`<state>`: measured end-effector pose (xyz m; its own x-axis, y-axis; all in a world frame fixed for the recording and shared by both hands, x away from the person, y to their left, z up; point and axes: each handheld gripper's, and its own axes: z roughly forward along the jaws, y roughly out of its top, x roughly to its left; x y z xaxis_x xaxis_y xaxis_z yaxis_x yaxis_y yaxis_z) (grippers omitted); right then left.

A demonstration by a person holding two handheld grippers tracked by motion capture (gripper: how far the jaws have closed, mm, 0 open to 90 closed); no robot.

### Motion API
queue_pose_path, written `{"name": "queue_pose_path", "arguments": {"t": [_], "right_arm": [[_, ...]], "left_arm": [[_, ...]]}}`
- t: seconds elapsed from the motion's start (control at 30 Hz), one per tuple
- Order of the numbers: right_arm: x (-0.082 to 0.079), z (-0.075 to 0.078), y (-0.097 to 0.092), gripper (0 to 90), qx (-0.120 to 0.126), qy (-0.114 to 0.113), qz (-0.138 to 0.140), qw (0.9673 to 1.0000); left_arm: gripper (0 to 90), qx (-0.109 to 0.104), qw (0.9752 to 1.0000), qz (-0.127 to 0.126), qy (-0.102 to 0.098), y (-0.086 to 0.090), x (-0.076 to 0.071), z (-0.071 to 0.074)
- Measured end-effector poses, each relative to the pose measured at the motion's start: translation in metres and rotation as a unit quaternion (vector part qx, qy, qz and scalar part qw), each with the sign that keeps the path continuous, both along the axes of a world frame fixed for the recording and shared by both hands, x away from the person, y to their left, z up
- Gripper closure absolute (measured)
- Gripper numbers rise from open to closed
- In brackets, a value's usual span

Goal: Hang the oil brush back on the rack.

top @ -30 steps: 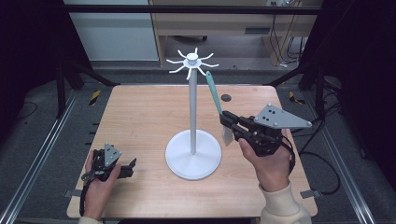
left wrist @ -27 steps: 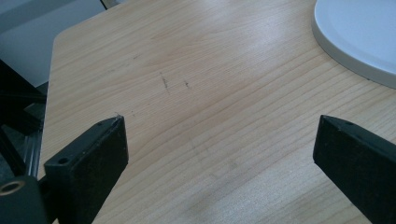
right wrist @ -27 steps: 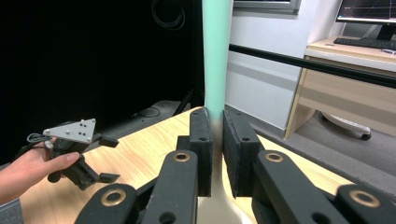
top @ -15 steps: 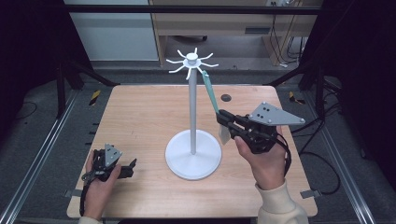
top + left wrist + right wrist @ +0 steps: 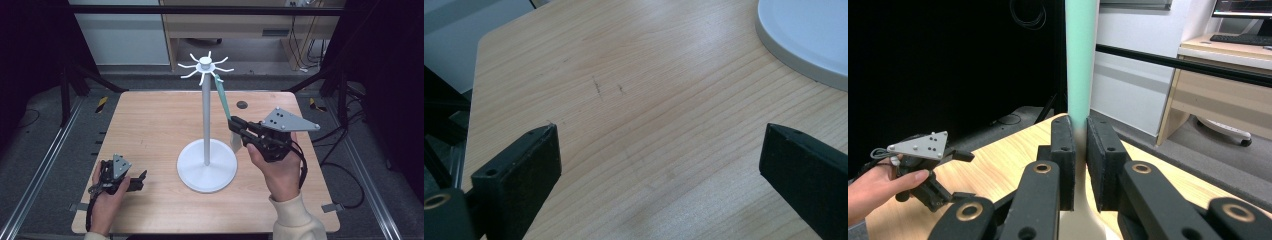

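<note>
With the right tongs (image 5: 234, 123) pinching the teal-handled utensil (image 5: 221, 98) hanging from the white rack (image 5: 205, 67) and the left tongs (image 5: 142, 178) spread idle, a sideways tug could topple the rack.

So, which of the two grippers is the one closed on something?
The right gripper. Its jaws clamp the green-handled utensil that hangs from the white rack, while the left gripper rests on the table with jaws wide apart and nothing between them.
</note>
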<state>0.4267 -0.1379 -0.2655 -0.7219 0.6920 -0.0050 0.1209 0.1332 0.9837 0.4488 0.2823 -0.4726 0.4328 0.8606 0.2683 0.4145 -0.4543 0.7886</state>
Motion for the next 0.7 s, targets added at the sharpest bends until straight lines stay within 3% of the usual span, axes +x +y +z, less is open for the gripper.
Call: {"name": "queue_pose_path", "arguments": {"t": [0.7], "right_arm": [[0.0098, -0.0053, 0.0078, 82.4, 0.013, 0.002, -0.009, 0.9999]], "left_arm": [[2.8, 0.001, 1.0000, -0.001, 0.001, -0.0006, -0.0003, -0.0009]]}}
